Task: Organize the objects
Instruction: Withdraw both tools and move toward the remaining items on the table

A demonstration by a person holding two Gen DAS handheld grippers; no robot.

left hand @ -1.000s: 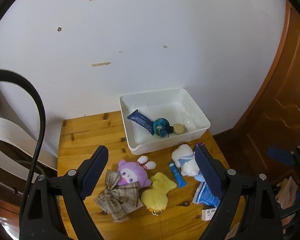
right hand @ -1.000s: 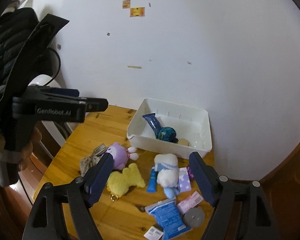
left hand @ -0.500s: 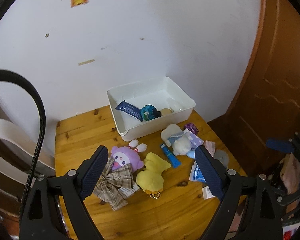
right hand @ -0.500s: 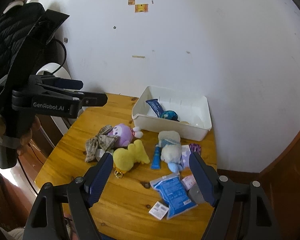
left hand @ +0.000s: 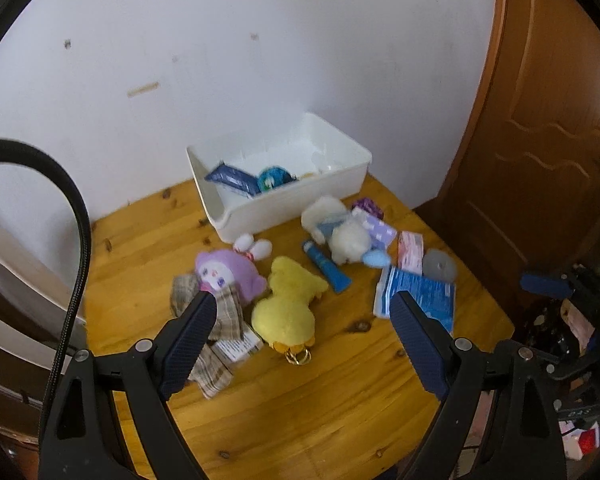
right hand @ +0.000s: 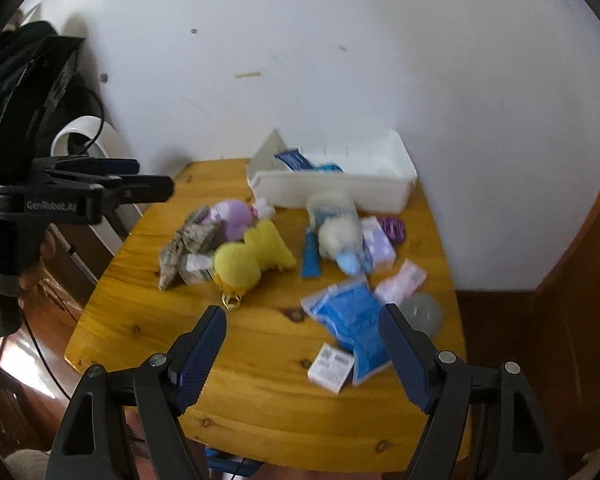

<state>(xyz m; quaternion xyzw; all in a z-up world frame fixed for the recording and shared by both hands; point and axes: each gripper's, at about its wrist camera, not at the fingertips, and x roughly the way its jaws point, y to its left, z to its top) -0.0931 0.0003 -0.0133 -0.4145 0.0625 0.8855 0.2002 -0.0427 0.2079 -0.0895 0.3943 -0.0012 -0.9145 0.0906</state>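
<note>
2 views both show a pull-back over the last second: the bench now fills more of each picture and the things on it look smaller.

Left wrist view: the left gripper (left hand: 300,320) hangs above the bench (left hand: 300,408) with its fingers spread wide and nothing between them. The white bin (left hand: 260,208) sits at 12 o'clock against the wall, holding a blue packet (left hand: 230,178) and a teal ball (left hand: 274,178). Outside it lie the purple doll (left hand: 228,274), yellow duck (left hand: 288,306), white plush (left hand: 340,232) and blue tube (left hand: 326,266).

Right wrist view: the right gripper (right hand: 302,340) is also released and empty, high over the near edge. The blue pouch (right hand: 350,322) lies at 1 o'clock, a small box (right hand: 331,366) beside it.

Retreating empty suggests 1 drop is done; most items are not yet in the bin, so the next pick is open.
</note>
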